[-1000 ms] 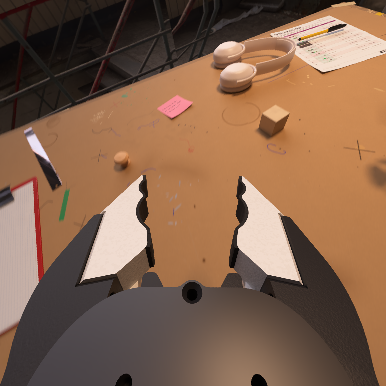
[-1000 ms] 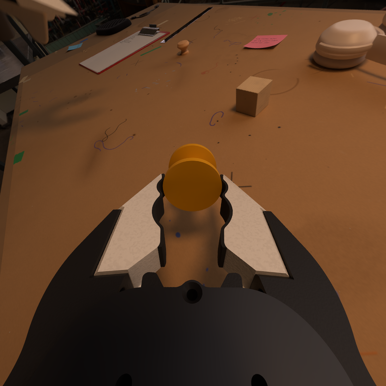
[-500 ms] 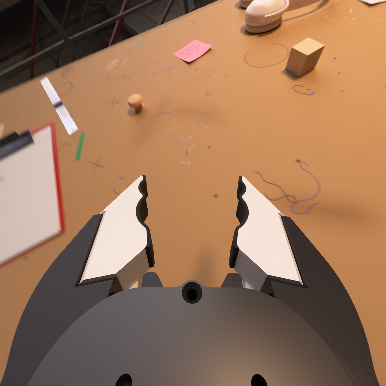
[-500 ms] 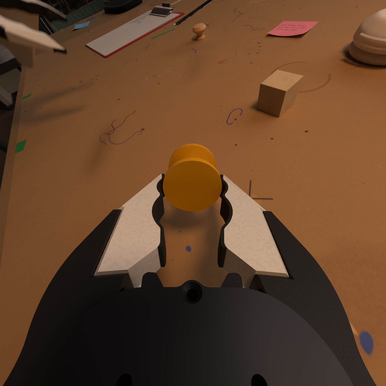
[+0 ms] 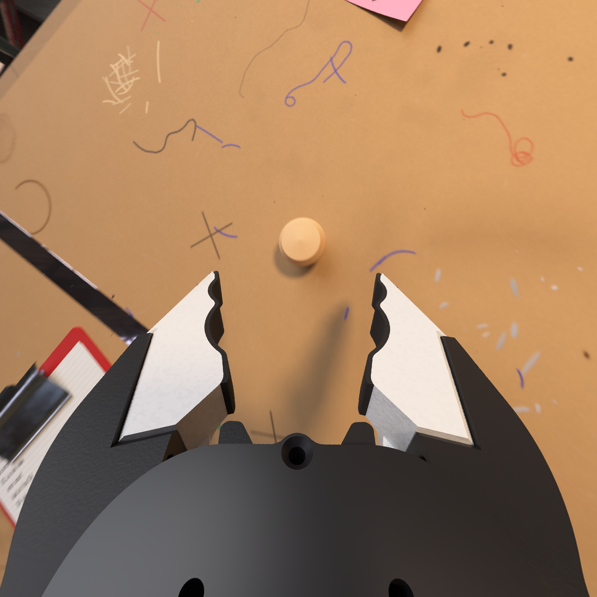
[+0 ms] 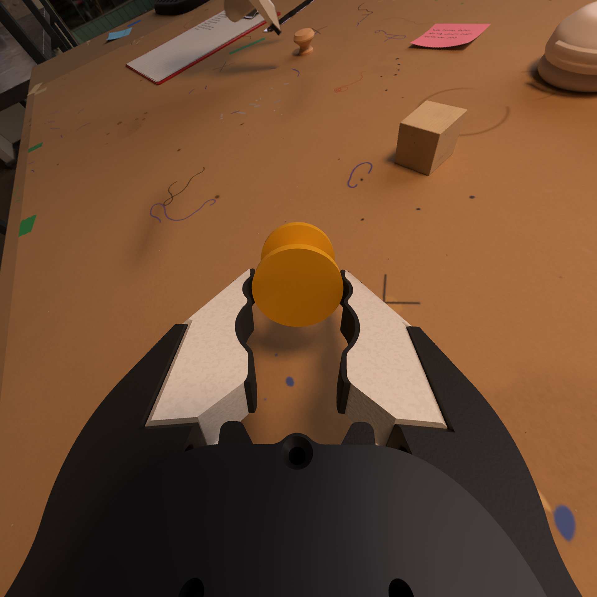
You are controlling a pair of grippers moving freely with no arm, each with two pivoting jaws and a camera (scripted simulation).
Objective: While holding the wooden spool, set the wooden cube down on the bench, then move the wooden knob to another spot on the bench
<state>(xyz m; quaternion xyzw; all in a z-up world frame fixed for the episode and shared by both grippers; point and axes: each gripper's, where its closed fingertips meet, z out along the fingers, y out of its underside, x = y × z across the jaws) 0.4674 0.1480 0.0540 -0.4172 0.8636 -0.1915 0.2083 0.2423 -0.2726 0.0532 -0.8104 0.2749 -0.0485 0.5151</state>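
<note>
My left gripper (image 5: 297, 274) is open and empty, hovering over the bench. The small pale wooden knob (image 5: 302, 240) stands upright just beyond its fingertips, centred between them. In the right wrist view the knob (image 6: 303, 40) stands far off, with the left gripper's fingertips (image 6: 271, 19) just above and left of it. My right gripper (image 6: 297, 274) is shut on the orange wooden spool (image 6: 297, 281), held above the bench. The wooden cube (image 6: 428, 137) rests on the bench ahead to the right.
A red-edged clipboard (image 5: 64, 371) lies at the lower left with a dark strip (image 5: 64, 277) beside it; it also shows in the right wrist view (image 6: 193, 45). A pink sticky note (image 6: 450, 35) and pale headphones (image 6: 571, 61) lie far right. The bench edge (image 6: 19, 193) runs along the left.
My left gripper has moved forward and down toward the knob, which now sits just past its fingertips. My right gripper has drifted slightly forward, still holding the spool.
</note>
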